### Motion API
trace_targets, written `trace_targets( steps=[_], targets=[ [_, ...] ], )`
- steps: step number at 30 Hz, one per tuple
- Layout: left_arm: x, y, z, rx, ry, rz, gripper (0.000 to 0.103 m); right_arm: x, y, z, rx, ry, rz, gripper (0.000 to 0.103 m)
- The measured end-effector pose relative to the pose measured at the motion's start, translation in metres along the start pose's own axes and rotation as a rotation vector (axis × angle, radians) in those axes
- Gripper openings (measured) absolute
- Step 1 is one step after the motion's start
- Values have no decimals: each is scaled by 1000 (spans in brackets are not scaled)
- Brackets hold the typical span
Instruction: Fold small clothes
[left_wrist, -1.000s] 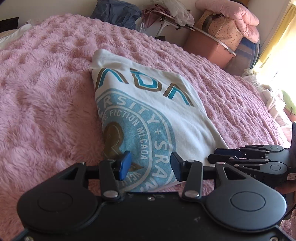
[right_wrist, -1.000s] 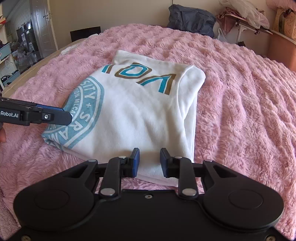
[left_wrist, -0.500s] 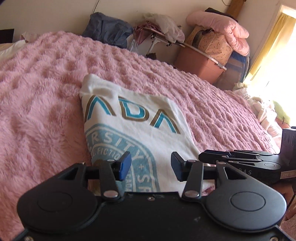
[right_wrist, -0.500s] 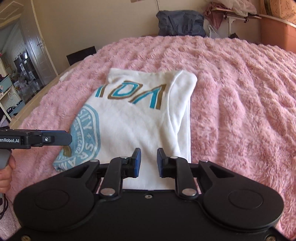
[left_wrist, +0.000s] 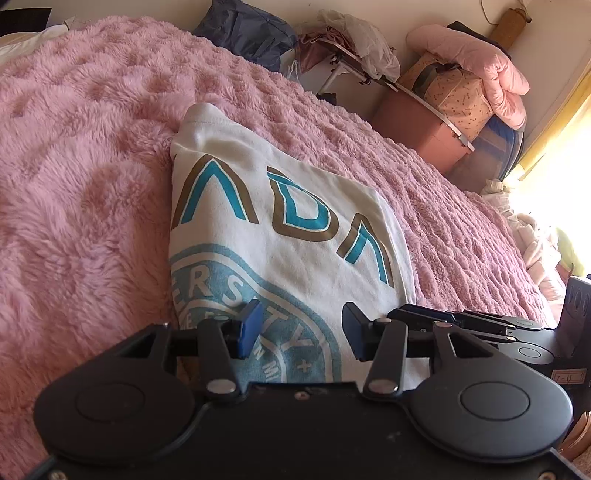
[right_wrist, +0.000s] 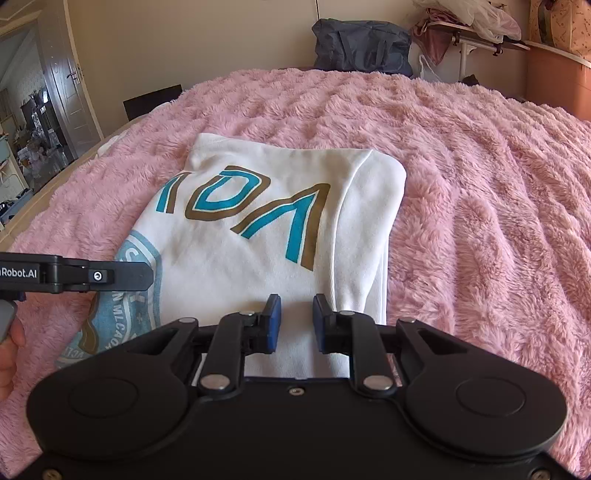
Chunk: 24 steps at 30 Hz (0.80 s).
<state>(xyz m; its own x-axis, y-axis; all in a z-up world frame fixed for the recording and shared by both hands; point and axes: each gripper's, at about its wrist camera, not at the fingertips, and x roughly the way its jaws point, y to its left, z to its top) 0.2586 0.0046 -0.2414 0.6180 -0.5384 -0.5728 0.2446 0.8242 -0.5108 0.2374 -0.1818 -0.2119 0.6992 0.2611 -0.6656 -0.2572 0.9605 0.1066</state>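
Observation:
A white T-shirt (left_wrist: 280, 229) with blue and gold lettering and a round blue print lies folded into a rectangle on the pink fluffy blanket (left_wrist: 81, 184); it also shows in the right wrist view (right_wrist: 258, 236). My left gripper (left_wrist: 301, 334) is open over the shirt's near edge, above the round print, holding nothing. My right gripper (right_wrist: 295, 325) is open with a narrow gap over the shirt's near edge, holding nothing. The right gripper shows at the right of the left wrist view (left_wrist: 480, 325), and the left gripper at the left of the right wrist view (right_wrist: 74, 277).
The blanket (right_wrist: 480, 221) covers the whole bed. Beyond the far edge stand a dark bag (right_wrist: 362, 48), a rack with clothes (left_wrist: 354, 55) and a brown box under pink bedding (left_wrist: 461, 96). An open doorway (right_wrist: 29, 110) is at the left.
Both grippers have moved forward and lower over the shirt's near edge. The right gripper's gap is about the same; the left stays open. The shirt lies unmoved.

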Motion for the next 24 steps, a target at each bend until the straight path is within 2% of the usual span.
trace_targets(
  steps=[4, 5, 7, 8, 9, 10, 11, 12, 14, 18, 21, 24],
  targets=[
    [-13, -12, 6, 4, -26, 24, 50, -2, 3, 1, -14, -3, -12, 18],
    [-20, -18, 7, 23, -38, 50, 50, -7, 4, 3, -13, -8, -13, 18],
    [-31, -35, 9, 77, -42, 153, 51, -20, 7, 6, -12, -30, -13, 20],
    [-37, -42, 9, 89, -41, 203, 51, -28, 9, 7, -12, -41, -17, 24],
    [-42, -48, 9, 89, -39, 237, 51, -36, 12, 9, -9, -49, -28, 32],
    [-47, -53, 8, 79, -33, 261, 51, -43, 15, 10, -4, -52, -43, 37],
    [-53, -58, 7, 55, -19, 275, 52, -51, 18, 10, 5, -54, -66, 47],
    [-58, -62, 6, 34, -3, 282, 52, -58, 20, 11, 12, -51, -81, 50],
    [-67, -70, 3, 10, 17, 297, 52, -71, 23, 11, 42, -48, -81, 50],
    [-85, -90, -8, 40, 10, 355, 53, -93, 29, 9, 77, -41, -68, 50],
    [-99, -105, -14, 55, 15, 402, 54, -108, 35, 7, 82, -32, -79, 59],
    [-116, -123, -21, 87, 11, 446, 55, -123, 40, 3, 101, -15, -76, 63]
  ],
)
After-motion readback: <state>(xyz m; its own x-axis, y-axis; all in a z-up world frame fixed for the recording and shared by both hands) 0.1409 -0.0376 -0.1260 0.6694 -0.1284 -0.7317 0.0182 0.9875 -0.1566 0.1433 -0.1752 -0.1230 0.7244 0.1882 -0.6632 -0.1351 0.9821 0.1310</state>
